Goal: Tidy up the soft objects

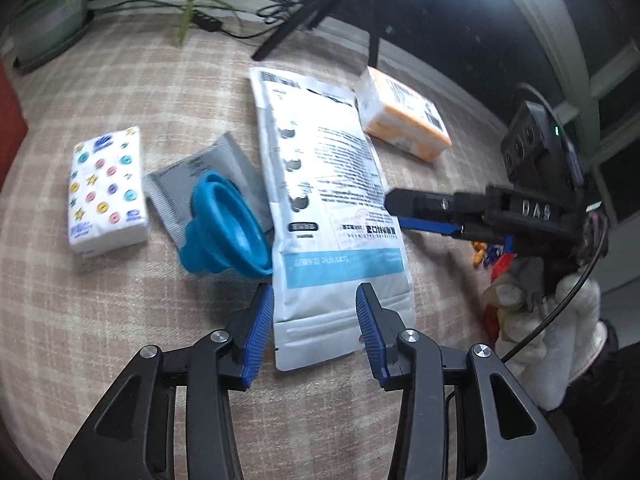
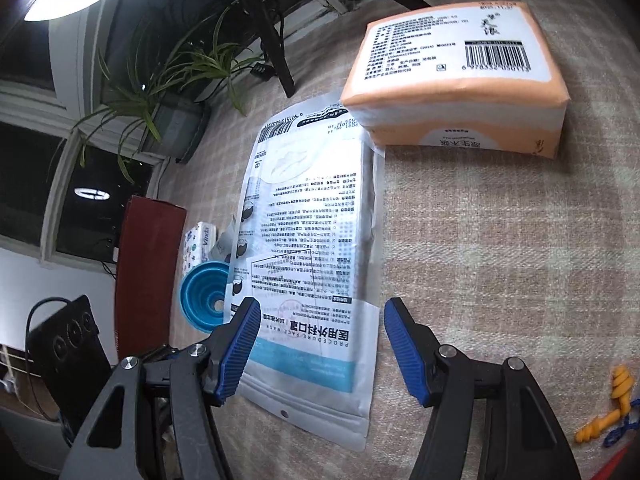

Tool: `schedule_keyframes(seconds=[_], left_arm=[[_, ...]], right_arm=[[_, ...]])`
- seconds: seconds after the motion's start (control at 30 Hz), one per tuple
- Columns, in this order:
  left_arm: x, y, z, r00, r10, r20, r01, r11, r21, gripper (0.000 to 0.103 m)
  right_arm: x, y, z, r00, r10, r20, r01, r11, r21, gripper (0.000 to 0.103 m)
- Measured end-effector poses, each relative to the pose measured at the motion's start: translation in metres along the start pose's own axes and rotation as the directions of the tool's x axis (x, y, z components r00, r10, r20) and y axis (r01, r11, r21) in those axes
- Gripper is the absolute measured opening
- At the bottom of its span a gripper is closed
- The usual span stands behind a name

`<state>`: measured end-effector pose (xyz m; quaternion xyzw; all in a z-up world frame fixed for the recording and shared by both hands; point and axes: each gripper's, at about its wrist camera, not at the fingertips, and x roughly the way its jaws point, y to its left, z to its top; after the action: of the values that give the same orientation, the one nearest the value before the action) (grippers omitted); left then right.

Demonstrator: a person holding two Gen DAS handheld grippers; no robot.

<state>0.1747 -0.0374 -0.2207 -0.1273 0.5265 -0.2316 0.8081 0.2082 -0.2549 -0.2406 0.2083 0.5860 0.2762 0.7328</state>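
My left tongs (image 1: pixel 315 312) gape above the mask pouch (image 1: pixel 324 184). My right tongs (image 2: pixel 318 340) gape over it too, the orange tissue pack (image 2: pixel 460 80) beyond them.

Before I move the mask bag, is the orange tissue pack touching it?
Touching: in the right wrist view the orange tissue pack sits over the mask bag's top corner.

blue funnel (image 1: pixel 224 228) covers the middle of the grey pouch (image 1: pixel 200 176) beneath it. the orange tissue pack (image 2: pixel 456 80) hides the mask bag's (image 2: pixel 312 248) far corner, small print there unreadable. earplugs (image 2: pixel 612 412) cut off at the edge, plant pot (image 1: pixel 48 20) too.
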Motion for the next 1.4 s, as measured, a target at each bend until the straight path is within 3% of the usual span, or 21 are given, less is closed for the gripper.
schedule_keyframes(seconds=[0.1, 0.27, 0.43, 0.6, 0.7, 0.77, 0.83, 1.07, 1.33, 1.4], left_arm=[[0.005, -0.014, 0.002, 0.997, 0.075, 0.008, -0.076, 0.995, 0.065, 0.043], [0.013, -0.013, 0.004, 0.996, 0.093, -0.009, -0.092, 0.993, 0.077, 0.043], [0.024, -0.01, -0.002, 0.993, 0.115, -0.032, -0.111, 0.987, 0.113, 0.043], [0.026, 0.006, 0.002, 0.999, 0.01, -0.051, -0.008, 1.0, 0.028, 0.043], [0.025, 0.012, 0.004, 0.999, -0.015, -0.044, 0.015, 1.0, -0.007, 0.043], [0.026, 0.014, 0.003, 0.999, -0.012, -0.036, 0.012, 1.0, -0.007, 0.043], [0.026, 0.016, 0.002, 0.999, -0.01, -0.033, 0.01, 1.0, -0.007, 0.043], [0.028, 0.006, 0.003, 1.0, -0.008, -0.021, 0.008, 1.0, -0.014, 0.045], [0.036, 0.002, 0.008, 1.0, -0.028, -0.006, 0.028, 1.0, -0.004, 0.046], [0.037, 0.005, 0.01, 0.999, -0.045, -0.001, 0.045, 0.999, -0.024, 0.053]], right_arm=[[0.0, -0.002, 0.002, 1.0, 0.017, -0.003, -0.017, 1.0, 0.016, 0.062], [-0.001, -0.006, 0.004, 0.999, 0.032, -0.006, -0.031, 0.999, 0.037, 0.062], [0.006, -0.003, 0.002, 0.992, 0.119, -0.031, -0.117, 0.991, 0.071, 0.062], [0.022, 0.019, -0.002, 0.996, 0.062, -0.064, -0.064, 0.998, -0.015, 0.058], [0.022, 0.024, -0.003, 0.997, 0.037, -0.062, -0.04, 0.998, -0.043, 0.055], [0.022, 0.019, -0.003, 0.997, 0.021, -0.073, -0.024, 0.999, -0.028, 0.048], [0.02, 0.012, -0.004, 0.997, 0.015, -0.082, -0.016, 1.0, -0.007, 0.032], [0.016, -0.025, -0.006, 0.984, 0.162, -0.08, -0.146, 0.973, 0.18, 0.024], [0.001, -0.015, -0.012, 0.981, 0.19, -0.042, -0.181, 0.971, 0.159, 0.016], [-0.003, -0.014, -0.014, 0.978, 0.206, -0.037, -0.197, 0.966, 0.169, 0.015]])
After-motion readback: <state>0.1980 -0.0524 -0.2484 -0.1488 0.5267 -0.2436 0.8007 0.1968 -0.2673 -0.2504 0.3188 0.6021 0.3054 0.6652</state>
